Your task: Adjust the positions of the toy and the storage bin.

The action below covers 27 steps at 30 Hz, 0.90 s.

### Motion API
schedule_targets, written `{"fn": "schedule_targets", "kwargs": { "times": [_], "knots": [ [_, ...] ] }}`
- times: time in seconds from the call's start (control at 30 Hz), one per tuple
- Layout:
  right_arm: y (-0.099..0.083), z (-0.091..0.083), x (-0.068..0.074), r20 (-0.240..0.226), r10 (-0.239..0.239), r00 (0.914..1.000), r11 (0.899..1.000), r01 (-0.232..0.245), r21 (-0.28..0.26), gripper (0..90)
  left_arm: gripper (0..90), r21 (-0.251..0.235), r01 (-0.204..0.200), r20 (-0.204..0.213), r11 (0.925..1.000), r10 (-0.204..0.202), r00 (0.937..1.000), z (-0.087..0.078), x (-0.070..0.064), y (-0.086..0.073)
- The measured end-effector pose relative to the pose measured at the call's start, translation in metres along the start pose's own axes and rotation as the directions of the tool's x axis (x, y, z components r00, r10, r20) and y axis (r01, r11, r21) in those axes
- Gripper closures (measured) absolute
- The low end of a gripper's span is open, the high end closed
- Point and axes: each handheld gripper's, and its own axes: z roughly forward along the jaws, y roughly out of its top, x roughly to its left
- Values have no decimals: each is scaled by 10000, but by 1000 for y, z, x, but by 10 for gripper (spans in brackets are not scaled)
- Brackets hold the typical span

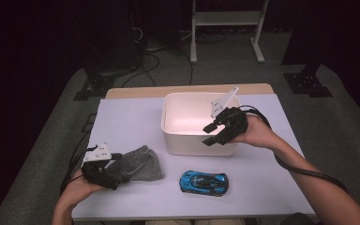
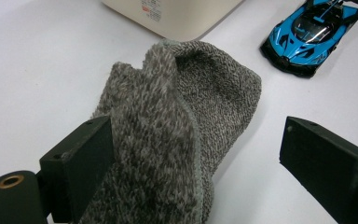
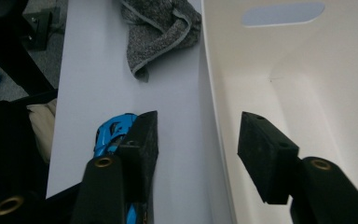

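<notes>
Left gripper (image 1: 104,169), lower left of the high view, jaws apart w/ the grey knit cloth (image 1: 138,164) bunched between them; one jaw touches the fabric, the other stands clear. Risk: closing now may catch just a loose fold, so the cloth slips out or drags on the table (image 1: 131,117) when lifted. Right gripper (image 1: 214,132), centre-right, jaws apart & straddling the white bin (image 1: 176,140) front wall, holding nothing; could nudge the bin. Blue toy car (image 1: 204,182) sits near the cloth, a sweep might knock it.
</notes>
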Motion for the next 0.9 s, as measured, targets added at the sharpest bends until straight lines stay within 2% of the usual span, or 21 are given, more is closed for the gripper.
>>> {"fn": "schedule_targets", "kwargs": {
  "times": [0.2,0.3,0.5,0.57,0.7,0.9],
  "knots": [
    [-1,-13,20,-34,-26,10000,9986,24,-520,306,91,-18,12,14,10000,-12,10000,-1,-1,0],
    [-2,-16,29,5,-100,9999,9985,100,-535,255,91,-17,12,2,10000,-12,10000,-1,-1,0],
    [-12,-16,54,38,-314,9995,9966,316,-767,219,90,48,-29,30,10000,29,10000,1,-1,0],
    [-16,-13,62,-40,-298,9995,9957,293,-878,218,90,69,-37,28,10000,37,10000,2,-2,0],
    [-24,-3,75,-138,-409,9991,9963,398,-764,204,88,54,-59,44,10000,58,10000,2,-3,0],
    [-40,18,81,-249,-149,9996,9974,131,-713,195,87,81,-53,34,10000,53,10000,2,-2,-1]
  ]
}}
